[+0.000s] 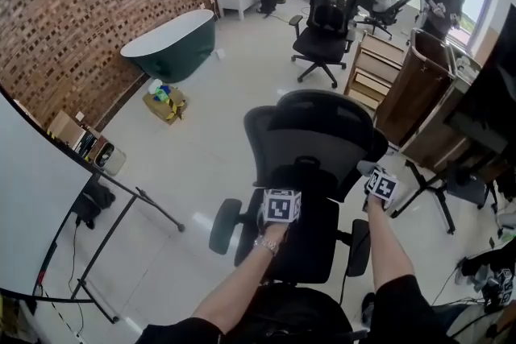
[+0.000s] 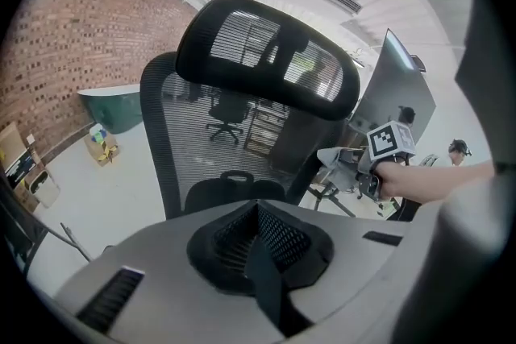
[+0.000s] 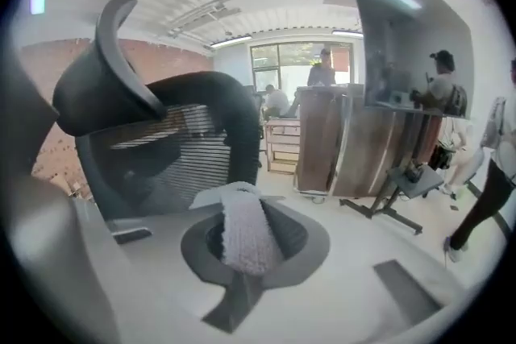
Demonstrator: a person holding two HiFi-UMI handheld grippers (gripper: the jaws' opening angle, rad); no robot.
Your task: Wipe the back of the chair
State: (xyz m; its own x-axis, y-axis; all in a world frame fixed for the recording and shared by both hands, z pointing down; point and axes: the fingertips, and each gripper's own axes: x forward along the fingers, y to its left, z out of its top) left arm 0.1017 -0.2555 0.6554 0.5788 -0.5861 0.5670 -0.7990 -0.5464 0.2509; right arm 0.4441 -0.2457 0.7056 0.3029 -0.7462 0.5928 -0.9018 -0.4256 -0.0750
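At the right edge of the chair back (image 1: pixel 318 137), holding a pale fluffy cloth (image 3: pixel 240 217) pinched in the right gripper (image 3: pixel 242 254), jaws clamped on it with a flap sticking out ahead. Viewed from the left gripper's side, near or perhaps just touching the frame below the headrest (image 2: pixel 266 52); hard to say which, being small and off at the margin. Left gripper (image 2: pixel 260 258) closed with nothing in it, raised in front of the mesh, low and near the middle, above the seat (image 1: pixel 310 246).

As for progress: looks like an early point in the wipe, though with no way of telling a cleaned patch from an uncleaned one on dark mesh. Left to cover, as a guess: the broad mesh panel, both side frames, probably the headrest too. No steadying of the chair with the free gripper as things stand, so worth expecting some swivel or roll when pressing sideways with the cloth.
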